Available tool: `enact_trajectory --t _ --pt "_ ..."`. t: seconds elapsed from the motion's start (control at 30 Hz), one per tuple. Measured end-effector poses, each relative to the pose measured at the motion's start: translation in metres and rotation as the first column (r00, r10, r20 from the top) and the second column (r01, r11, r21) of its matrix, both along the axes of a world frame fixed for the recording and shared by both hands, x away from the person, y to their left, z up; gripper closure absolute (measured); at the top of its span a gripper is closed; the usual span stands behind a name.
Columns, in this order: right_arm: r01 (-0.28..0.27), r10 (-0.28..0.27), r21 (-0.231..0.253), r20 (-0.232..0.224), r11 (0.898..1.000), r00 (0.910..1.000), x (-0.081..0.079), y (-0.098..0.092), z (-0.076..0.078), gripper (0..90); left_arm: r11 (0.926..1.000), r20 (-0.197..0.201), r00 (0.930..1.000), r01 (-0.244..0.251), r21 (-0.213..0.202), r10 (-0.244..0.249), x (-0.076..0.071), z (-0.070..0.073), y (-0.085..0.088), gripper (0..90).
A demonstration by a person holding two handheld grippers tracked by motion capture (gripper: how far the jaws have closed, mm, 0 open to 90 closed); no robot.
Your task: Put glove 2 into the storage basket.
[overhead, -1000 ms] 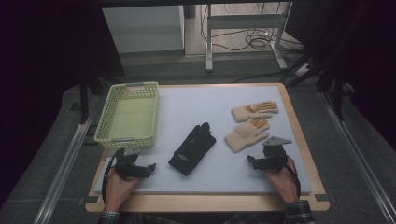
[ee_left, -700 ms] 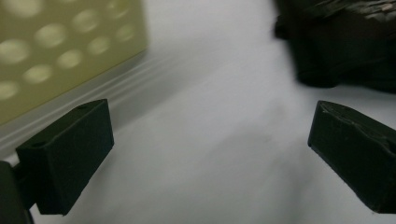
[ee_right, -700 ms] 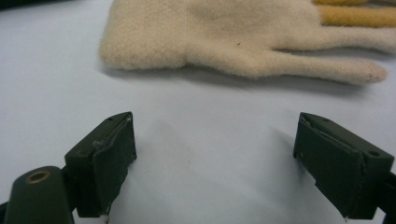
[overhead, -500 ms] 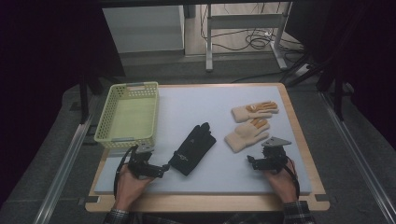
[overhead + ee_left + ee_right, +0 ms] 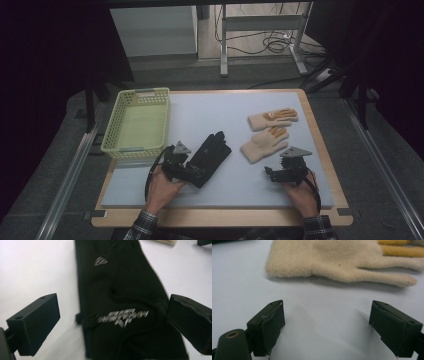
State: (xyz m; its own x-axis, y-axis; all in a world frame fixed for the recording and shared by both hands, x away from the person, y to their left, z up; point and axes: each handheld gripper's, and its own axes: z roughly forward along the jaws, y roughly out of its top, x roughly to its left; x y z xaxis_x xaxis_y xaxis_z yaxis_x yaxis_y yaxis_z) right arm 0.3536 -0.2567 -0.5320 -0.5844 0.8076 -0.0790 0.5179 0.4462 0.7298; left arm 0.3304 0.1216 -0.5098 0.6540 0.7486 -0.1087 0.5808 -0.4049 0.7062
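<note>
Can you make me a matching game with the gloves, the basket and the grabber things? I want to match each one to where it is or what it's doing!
Things:
1. black glove
2. basket
3. cream gloves
4. right hand-held gripper

Places or states:
A. green, at the table's left far side
B. lying side by side on the right half
C. open, just short of a cream glove
D. between the open jaws of the left hand-held gripper

Pairs: 1-D, 2-A, 3-B, 4-C
</note>
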Motion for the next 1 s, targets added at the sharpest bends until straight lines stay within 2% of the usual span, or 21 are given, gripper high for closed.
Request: enact_trajectory --t 0.1,0.13,0.27,0.3,0.43,0.57,0.63,0.7,0.73,0.87,1.0 --pt "0.000 0.000 0.000 0.000 1.000 1.0000 0.000 0.000 0.000 12.7 0.9995 0.003 0.9999 0.015 0.029 -0.015 0.003 -0.003 -0.015 0.0" --pt "0.000 0.000 0.000 0.001 1.000 1.0000 0.000 0.000 0.000 12.7 0.9981 0.012 0.9999 0.010 0.061 -0.011 0.005 -0.006 -0.022 0.0" --pt "0.000 0.000 -0.002 0.003 1.000 1.0000 0.000 0.000 0.000 12.7 0.9956 0.004 1.0000 0.002 0.094 -0.002 0.010 -0.013 -0.028 0.0" --pt "-0.001 0.001 -0.002 0.003 1.000 1.0000 0.000 0.000 0.000 12.7 0.9919 0.010 0.9998 -0.016 0.126 0.015 0.014 -0.018 -0.028 0.0" --pt "0.000 0.000 -0.002 0.003 1.000 1.0000 0.000 0.000 0.000 12.7 0.9912 -0.002 0.9994 -0.033 0.128 0.033 0.021 -0.025 -0.025 0.0" --pt "0.000 0.000 -0.002 0.004 1.000 1.0000 0.000 0.000 0.000 12.7 0.9978 -0.042 0.9989 -0.018 0.064 0.020 0.027 -0.031 -0.019 0.0" --pt "0.000 0.000 -0.001 0.003 1.000 1.0000 0.000 0.000 0.000 12.7 0.9975 -0.042 0.9991 -0.006 0.070 0.009 0.025 -0.031 -0.022 0.0" --pt "0.000 0.000 -0.001 0.001 1.000 1.0000 0.000 0.000 0.000 12.7 0.9948 -0.038 0.9993 0.001 0.101 0.003 0.021 -0.031 -0.030 0.0" --pt "0.000 0.000 -0.001 0.001 1.000 1.0000 0.000 0.000 0.000 12.7 0.9912 -0.026 0.9997 0.006 0.132 -0.003 0.020 -0.031 -0.033 0.0" --pt "0.000 0.000 -0.003 0.004 1.000 1.0000 0.000 0.000 0.000 12.7 0.9919 -0.039 0.9992 -0.006 0.127 0.010 0.020 -0.030 -0.035 0.0" --pt "0.000 0.000 -0.003 0.004 1.000 1.0000 0.000 0.000 0.000 12.7 0.9914 -0.040 0.9989 -0.019 0.130 0.024 0.020 -0.027 -0.034 7.0"
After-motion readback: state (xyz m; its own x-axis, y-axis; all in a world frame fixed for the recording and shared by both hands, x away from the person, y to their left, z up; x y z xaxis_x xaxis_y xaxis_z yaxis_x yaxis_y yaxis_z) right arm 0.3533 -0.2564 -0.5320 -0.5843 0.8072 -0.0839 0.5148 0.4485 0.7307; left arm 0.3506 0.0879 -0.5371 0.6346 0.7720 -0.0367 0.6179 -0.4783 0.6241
